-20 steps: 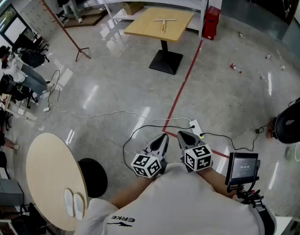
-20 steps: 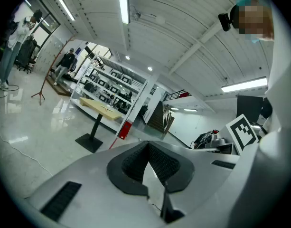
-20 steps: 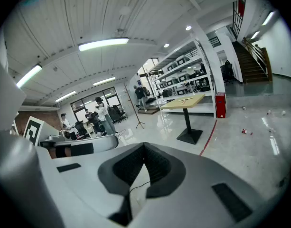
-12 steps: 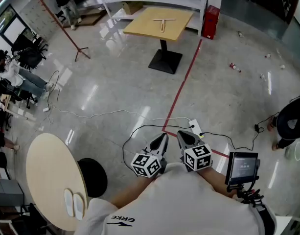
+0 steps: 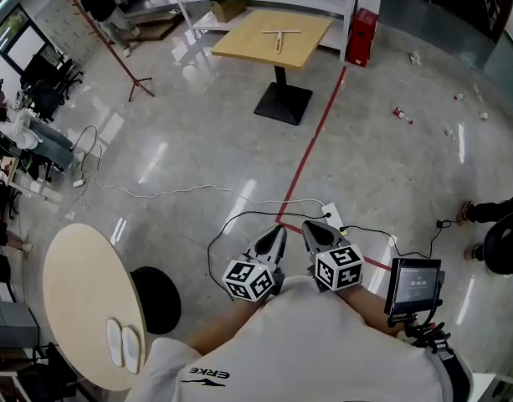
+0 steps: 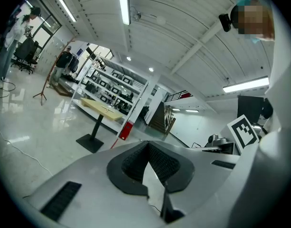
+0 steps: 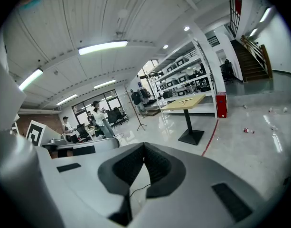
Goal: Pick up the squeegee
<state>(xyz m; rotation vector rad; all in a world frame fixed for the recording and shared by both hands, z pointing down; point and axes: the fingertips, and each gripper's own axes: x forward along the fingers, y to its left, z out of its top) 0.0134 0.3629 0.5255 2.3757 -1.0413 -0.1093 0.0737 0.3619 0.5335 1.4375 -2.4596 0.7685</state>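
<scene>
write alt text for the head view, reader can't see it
Seen from above, a person holds the left gripper and right gripper side by side, both shut and empty, over a grey floor. Far ahead, past a red floor line, the squeegee lies on a square wooden table.

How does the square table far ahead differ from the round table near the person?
The square table stands far off, next to the red floor line; the round table stands close, at the person's left. The square table carries the squeegee; the round table carries a pair of white oval objects. The square table's black base is square; the round table's base is round. Both tops are pale and wood-coloured.
</scene>
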